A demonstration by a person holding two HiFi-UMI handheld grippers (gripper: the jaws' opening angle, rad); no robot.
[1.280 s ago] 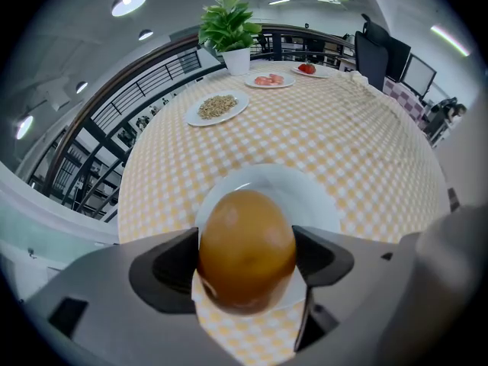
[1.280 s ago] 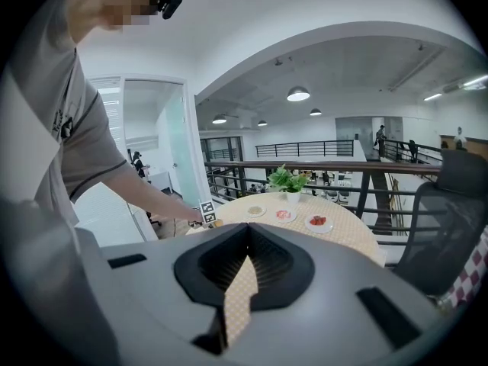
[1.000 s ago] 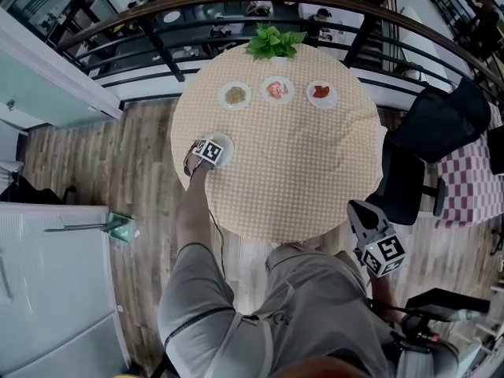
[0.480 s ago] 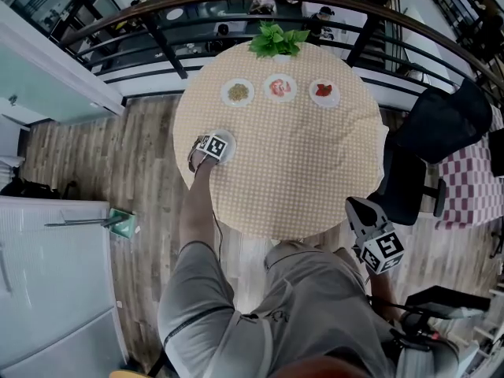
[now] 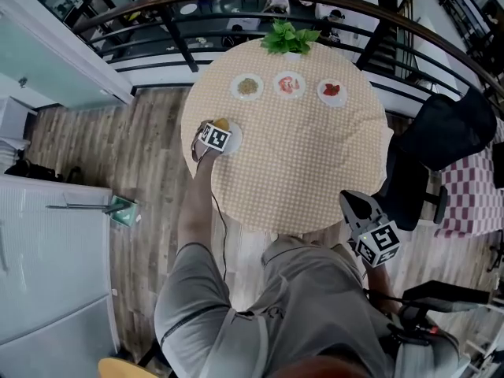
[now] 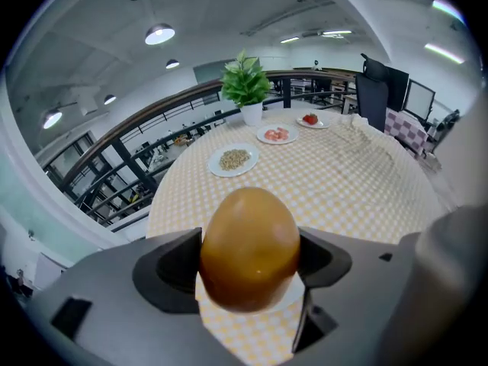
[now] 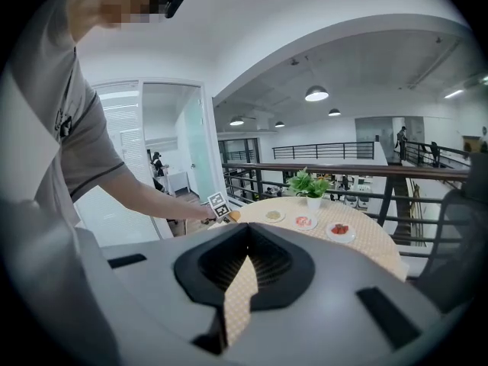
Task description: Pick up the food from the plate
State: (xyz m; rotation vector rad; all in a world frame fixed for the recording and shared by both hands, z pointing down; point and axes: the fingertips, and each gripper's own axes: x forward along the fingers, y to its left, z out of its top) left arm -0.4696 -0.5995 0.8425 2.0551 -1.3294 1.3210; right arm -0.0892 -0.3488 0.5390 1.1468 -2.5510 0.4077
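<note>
Left gripper [image 6: 250,269] clenched on brown food [image 6: 248,239], perhaps an egg, right gripper [image 7: 242,279] closed

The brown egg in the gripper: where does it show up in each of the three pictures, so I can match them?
Head view: the brown egg is a small spot at the table's left edge, at the left gripper.
Left gripper view: egg large, centre foreground, clamped between the jaws.
Right gripper view: egg tiny, mid-left, at the table's edge.
Shared landmark: potted plant at the far edge.
</note>
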